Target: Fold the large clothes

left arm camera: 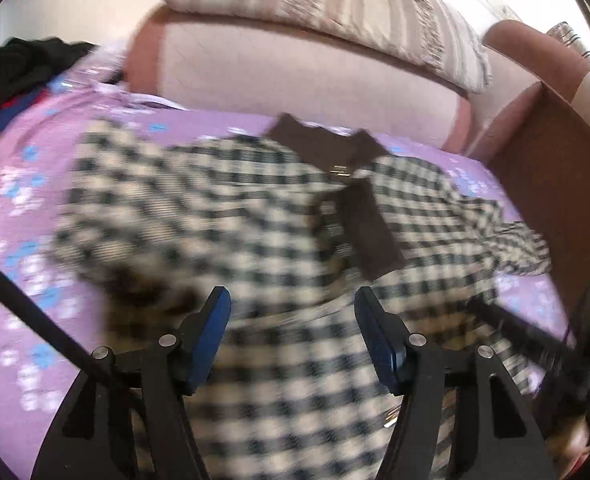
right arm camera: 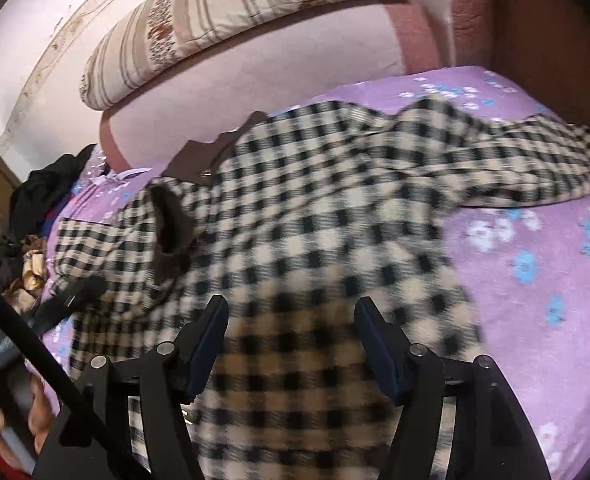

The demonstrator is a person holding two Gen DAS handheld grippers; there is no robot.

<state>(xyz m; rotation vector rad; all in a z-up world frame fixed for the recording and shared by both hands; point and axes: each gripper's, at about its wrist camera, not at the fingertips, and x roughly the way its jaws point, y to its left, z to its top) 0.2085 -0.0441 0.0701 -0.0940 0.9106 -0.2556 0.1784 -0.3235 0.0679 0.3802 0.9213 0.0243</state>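
Observation:
A large black-and-cream checked coat (left arm camera: 223, 216) with a brown collar (left arm camera: 327, 148) lies spread on a purple flowered bedsheet (left arm camera: 23, 200). My left gripper (left arm camera: 293, 300) is open above the coat's lower part, its jaws wide apart with nothing between them. In the right wrist view the same coat (right arm camera: 315, 216) lies across the sheet (right arm camera: 535, 260), one sleeve (right arm camera: 535, 168) stretched to the right. My right gripper (right arm camera: 291, 308) is open over the coat's hem, empty. The left gripper's tip (right arm camera: 79, 292) shows at the coat's left edge.
A pink sofa back (left arm camera: 295, 76) with a striped cushion (left arm camera: 335, 4) runs behind the bed. A pile of dark clothes (left arm camera: 23, 64) lies at the far left. A brown armrest (left arm camera: 543, 152) bounds the right side.

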